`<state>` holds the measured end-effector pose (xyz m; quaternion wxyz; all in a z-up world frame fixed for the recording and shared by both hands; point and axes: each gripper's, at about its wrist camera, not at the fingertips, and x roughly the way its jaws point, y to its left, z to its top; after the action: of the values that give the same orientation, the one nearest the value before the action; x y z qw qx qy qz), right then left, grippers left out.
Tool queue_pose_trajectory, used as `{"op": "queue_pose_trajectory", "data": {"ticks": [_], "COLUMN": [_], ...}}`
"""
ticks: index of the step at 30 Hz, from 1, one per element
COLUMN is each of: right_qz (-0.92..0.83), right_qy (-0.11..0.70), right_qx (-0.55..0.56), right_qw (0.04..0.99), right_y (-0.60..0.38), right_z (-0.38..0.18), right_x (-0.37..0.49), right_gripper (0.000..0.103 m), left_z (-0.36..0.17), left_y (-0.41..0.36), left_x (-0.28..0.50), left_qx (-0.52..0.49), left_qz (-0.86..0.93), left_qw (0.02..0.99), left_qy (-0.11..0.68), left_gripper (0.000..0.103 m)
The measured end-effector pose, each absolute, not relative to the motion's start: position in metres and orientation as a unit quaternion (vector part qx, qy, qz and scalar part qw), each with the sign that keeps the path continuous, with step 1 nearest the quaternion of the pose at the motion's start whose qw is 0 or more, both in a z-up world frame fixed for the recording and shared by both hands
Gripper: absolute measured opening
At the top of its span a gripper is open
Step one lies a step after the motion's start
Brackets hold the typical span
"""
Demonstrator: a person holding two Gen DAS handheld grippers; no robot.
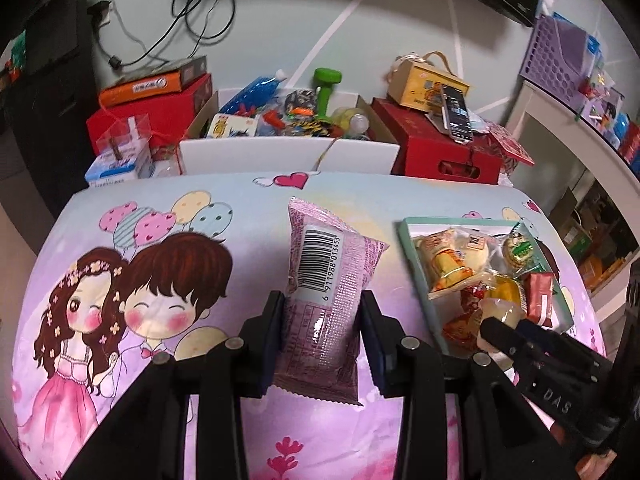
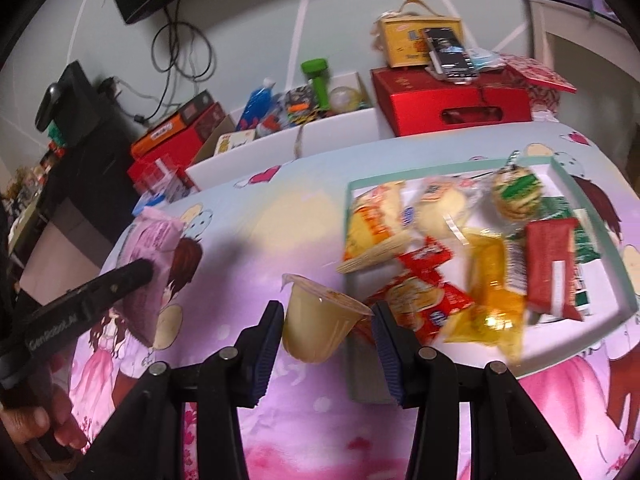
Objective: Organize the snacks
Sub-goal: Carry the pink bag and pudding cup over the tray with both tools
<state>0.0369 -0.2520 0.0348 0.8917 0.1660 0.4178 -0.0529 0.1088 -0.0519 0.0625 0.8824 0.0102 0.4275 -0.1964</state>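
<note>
Packet [image 1: 320, 304] clamped between left tool [image 1: 322, 316] pads

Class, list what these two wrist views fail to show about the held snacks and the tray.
1. Pink packet, left wrist view: its front face is turned away, so the brand stays hidden.
2. Jelly cup, right wrist view: motion blur hides any lid print.
3. Tray, left wrist view: its near corner is covered by the right gripper.
4. Tray snack labels: too blurred to read.
</note>
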Motion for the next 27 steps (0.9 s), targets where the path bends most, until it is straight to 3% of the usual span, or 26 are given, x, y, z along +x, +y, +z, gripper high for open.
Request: {"op": "queue_pose_trajectory", "data": {"ticks": [27], "right_qz": [-0.257], "right_qy": [0.37], "right_qx": [0.208], "right_qw": [0.868], "right_y": [-0.419], "right_z": [0.048], "right_x": [-0.018], "right_gripper": [0.049], "left_z": [0.064], "left_y": [-0.185], "left_x": [0.067], "left_qx": [0.051], "left_qz": [-0.323], "left_qw": [0.854], "left_qy": [0.404], "left_gripper": [0.039]}}
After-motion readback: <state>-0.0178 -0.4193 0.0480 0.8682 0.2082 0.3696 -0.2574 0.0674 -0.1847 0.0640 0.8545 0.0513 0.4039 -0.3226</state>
